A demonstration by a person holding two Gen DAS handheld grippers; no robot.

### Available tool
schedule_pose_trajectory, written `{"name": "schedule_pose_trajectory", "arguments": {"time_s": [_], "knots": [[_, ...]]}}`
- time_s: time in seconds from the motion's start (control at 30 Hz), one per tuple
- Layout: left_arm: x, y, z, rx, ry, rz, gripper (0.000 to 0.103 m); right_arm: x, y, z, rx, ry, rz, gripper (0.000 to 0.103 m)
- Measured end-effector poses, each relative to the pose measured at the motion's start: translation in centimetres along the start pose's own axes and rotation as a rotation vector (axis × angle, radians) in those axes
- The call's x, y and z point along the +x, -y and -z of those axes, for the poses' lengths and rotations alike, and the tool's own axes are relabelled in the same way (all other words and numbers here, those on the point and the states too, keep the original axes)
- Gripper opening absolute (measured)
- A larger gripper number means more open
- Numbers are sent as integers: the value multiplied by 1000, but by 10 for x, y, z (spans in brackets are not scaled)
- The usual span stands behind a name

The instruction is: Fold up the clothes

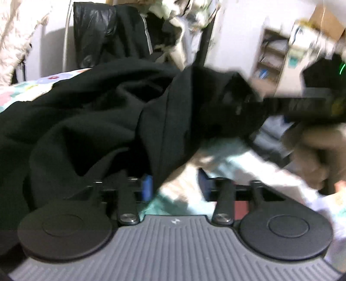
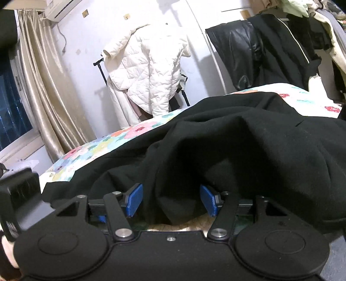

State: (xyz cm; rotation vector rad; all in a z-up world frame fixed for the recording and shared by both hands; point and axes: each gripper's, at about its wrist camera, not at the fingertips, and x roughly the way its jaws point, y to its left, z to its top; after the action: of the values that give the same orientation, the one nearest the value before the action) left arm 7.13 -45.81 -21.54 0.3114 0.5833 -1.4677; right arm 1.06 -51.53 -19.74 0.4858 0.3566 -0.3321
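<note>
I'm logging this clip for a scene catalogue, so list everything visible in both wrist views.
black garment: one, black, bunched in loose folds on the bed, part of it between both grippers' fingers
bedsheet: one, white with coloured flowers, under the garment
quilted jacket: one, cream, hanging on a stand by the wall
dark jackets: at least two, black, one shiny, hung on a rack behind the bed
curtain: one, beige, beside the window
air conditioner: one, white, high on the wall
shelf unit: one, pale, blurred, far side of the room
left gripper: blue pads apart, fabric over its left finger
right gripper: blue pads apart, a fold between them
hand: one, blurred, holding the other gripper's handle
</note>
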Motion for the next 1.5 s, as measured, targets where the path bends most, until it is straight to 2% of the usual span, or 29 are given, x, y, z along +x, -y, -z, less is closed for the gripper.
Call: {"name": "schedule_pose_trajectory", "arguments": {"time_s": [0.07,0.17,0.27,0.3,0.33,0.37,0.47,0.67,0.73,0.8,0.83,0.93,1.03,1.13,1.2,1.23,1.33,1.37,1.43,1.47,1.5], "knots": [[6,1,-3,-18,-17,-41,7,4,0,0,-11,-6,-9,64],[3,-6,-14,-88,6,-57,6,12,-3,-1,-61,-13,-7,64],[13,-11,-19,-95,-5,-81,6,24,-7,-1,-128,-22,20,64],[16,-11,-19,-91,-13,-75,2,26,-7,-2,-143,-23,19,54],[17,-10,-20,-81,-13,-63,2,27,-7,-4,-144,-27,1,38],[13,-8,-23,-71,-1,-55,2,28,-7,-5,-144,-32,-17,10],[-14,-9,-44,-102,66,-9,2,10,-7,-16,-83,7,-78,7],[-88,-25,-92,-255,221,170,2,-56,-3,-53,117,207,-313,7],[-97,-27,-96,-278,229,192,2,-68,0,-61,143,242,-347,7],[-100,-28,-96,-303,220,215,2,-77,2,-59,162,257,-345,7],[-97,-29,-94,-334,207,249,2,-81,3,-58,171,264,-344,7],[-98,-27,-86,-421,199,402,2,-94,7,-55,198,284,-341,7],[-112,-10,-92,-407,226,523,2,-107,10,-52,225,304,-337,7],[-112,1,-92,-465,238,659,4,-121,14,-48,252,325,-333,7],[-103,8,-75,-520,181,655,5,-129,16,-46,271,339,-331,7],[-93,11,-66,-539,116,602,5,-134,17,-45,280,345,-329,7],[-72,23,-34,-479,-6,453,5,-138,18,-24,216,201,-119,11],[-63,24,-24,-478,-42,430,5,-138,18,-16,195,153,-57,11],[-50,23,-10,-481,-84,417,7,-140,16,1,164,104,10,16],[-43,24,-5,-481,-107,405,19,-143,16,8,167,83,34,29],[-36,24,0,-482,-130,391,43,-146,16,16,171,63,57,50]]}}
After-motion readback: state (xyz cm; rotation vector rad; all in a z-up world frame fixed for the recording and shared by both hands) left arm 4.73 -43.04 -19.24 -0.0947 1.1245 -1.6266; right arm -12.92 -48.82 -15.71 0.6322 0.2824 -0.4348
